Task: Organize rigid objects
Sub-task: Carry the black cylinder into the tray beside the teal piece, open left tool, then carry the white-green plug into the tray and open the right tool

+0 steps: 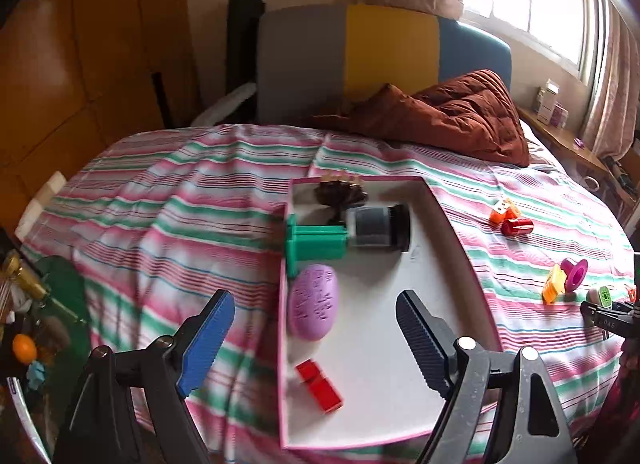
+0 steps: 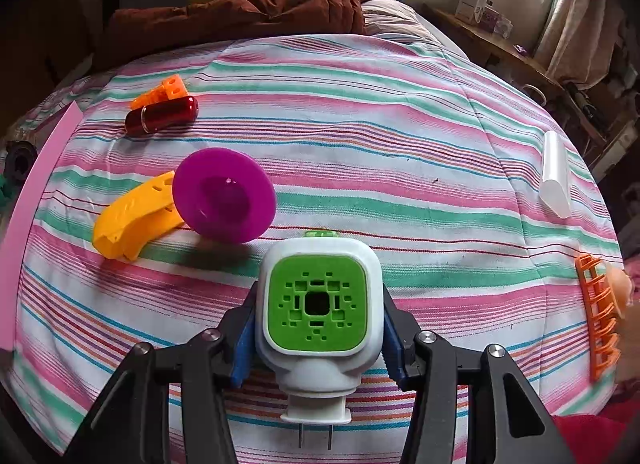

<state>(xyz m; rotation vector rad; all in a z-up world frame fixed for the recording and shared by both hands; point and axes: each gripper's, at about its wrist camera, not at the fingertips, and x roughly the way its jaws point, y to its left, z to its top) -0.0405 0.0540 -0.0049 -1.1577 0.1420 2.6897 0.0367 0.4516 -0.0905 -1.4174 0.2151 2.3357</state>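
Behind the right tool (image 2: 318, 338) clamping the plug (image 2: 318, 308), its prongs seem half-hidden.

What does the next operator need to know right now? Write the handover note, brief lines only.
Right claw: shut on the white plug-in device with the green face, above the striped bedspread.
Left claw: open, empty, over the white tray.
Done: purple oval, red block, green spool and black cylinder lie in the tray.
Left: bring the device over; still loose are the magenta funnel, yellow curved piece, dark red capsule, small orange piece, white tube and orange comb-like piece.
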